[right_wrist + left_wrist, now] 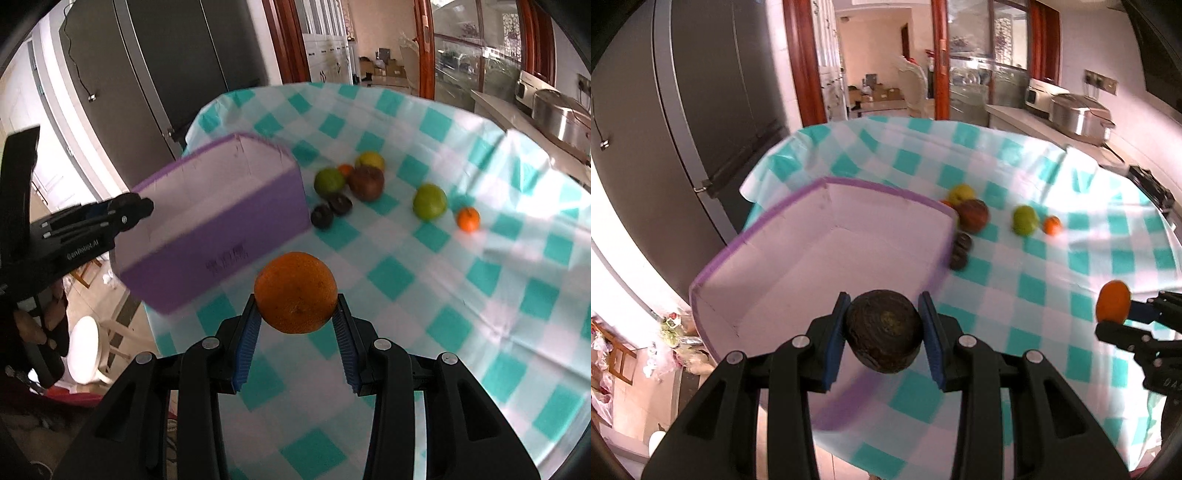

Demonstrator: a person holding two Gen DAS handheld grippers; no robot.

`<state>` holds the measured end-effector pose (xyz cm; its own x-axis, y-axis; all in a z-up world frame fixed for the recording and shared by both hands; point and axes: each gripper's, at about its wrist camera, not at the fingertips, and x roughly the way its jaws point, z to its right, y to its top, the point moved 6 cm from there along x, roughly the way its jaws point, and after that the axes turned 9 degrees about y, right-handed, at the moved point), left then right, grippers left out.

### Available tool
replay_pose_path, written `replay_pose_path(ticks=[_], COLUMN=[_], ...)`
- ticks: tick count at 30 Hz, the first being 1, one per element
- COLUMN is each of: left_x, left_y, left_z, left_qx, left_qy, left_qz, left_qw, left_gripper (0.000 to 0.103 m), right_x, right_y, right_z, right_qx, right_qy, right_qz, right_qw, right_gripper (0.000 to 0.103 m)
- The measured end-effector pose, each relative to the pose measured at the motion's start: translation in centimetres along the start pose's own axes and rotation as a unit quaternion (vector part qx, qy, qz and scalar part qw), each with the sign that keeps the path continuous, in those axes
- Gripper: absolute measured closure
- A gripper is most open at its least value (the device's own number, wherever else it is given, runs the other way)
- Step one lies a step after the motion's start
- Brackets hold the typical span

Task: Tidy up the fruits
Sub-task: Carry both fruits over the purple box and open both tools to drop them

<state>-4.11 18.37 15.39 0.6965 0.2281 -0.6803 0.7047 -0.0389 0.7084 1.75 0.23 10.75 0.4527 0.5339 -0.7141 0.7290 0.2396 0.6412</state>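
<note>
My left gripper (884, 295) is shut on a dark brown round fruit (884, 334), held in the air over the near rim of the open purple box (886, 218), whose white inside is bare. My right gripper (295, 298) is shut on a large orange (295, 291), held above the checked tablecloth (461, 314) to the right of the box (221, 236). In the right wrist view the left gripper (144, 206) shows at the left, by the box's near end. Several loose fruits lie past the box: green (329, 181), yellow (370, 160), dark red (366, 182), two dark brown (340, 204).
A second green fruit (429, 202) and a small tangerine (468, 219) lie farther right on the cloth. A dark fridge (177, 66) stands behind the table's left end. A white stool (86, 349) is on the floor at the left. A counter with a steel pot (561, 118) is at the far right.
</note>
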Motion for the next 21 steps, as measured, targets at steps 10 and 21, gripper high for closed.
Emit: replay_pose_path(ticks=[10, 21], left_x=[7.5, 16.4], left_y=[5.2, 4.4], left_z=[-7.5, -8.9], left_qx=[-0.028, -0.005], left_qy=[0.025, 0.005], left_qz=[-0.027, -0.108], left_qw=[0.9989, 0.9941], left_gripper=[0.065, 0.065], right_x=[6.9, 17.3], right_y=[9.6, 14.3], right_z=[-3.8, -7.0], right_qx=[-0.033, -0.045], right_qy=[0.027, 0.040], right_qz=[-0.003, -0.079], right_qw=[0.999, 0.995], right_gripper=[0.063, 0.063])
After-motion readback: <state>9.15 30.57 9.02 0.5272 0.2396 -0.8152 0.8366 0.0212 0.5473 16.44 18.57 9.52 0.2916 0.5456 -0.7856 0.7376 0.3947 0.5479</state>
